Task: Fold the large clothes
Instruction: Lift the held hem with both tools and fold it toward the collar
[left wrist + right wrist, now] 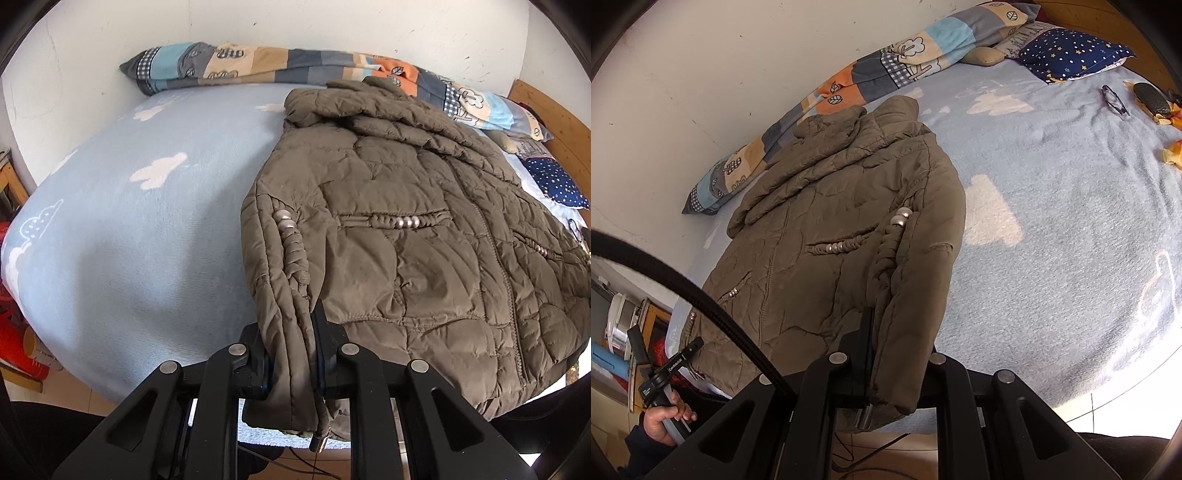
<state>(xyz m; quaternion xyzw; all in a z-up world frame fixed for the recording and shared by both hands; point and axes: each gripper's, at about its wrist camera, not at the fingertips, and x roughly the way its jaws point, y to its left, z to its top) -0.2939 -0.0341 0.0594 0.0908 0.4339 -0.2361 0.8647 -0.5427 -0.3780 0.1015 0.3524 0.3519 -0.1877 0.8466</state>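
A pale blue blanket with white clouds covers the bed, white wall behind, and a patchwork quilt is rolled along that wall. Over by the wooden headboard sits a navy starry pillow, with glasses and a dark case lying loose on the blanket near it. The brown padded jacket lies front-up, collar toward the quilt, hem hanging over the near edge. The left gripper is clamped on a folded sleeve at the jacket's left side, fabric bunched between its fingers. The right gripper pinches the other sleeve's cuff, that sleeve folded along the jacket's right edge.
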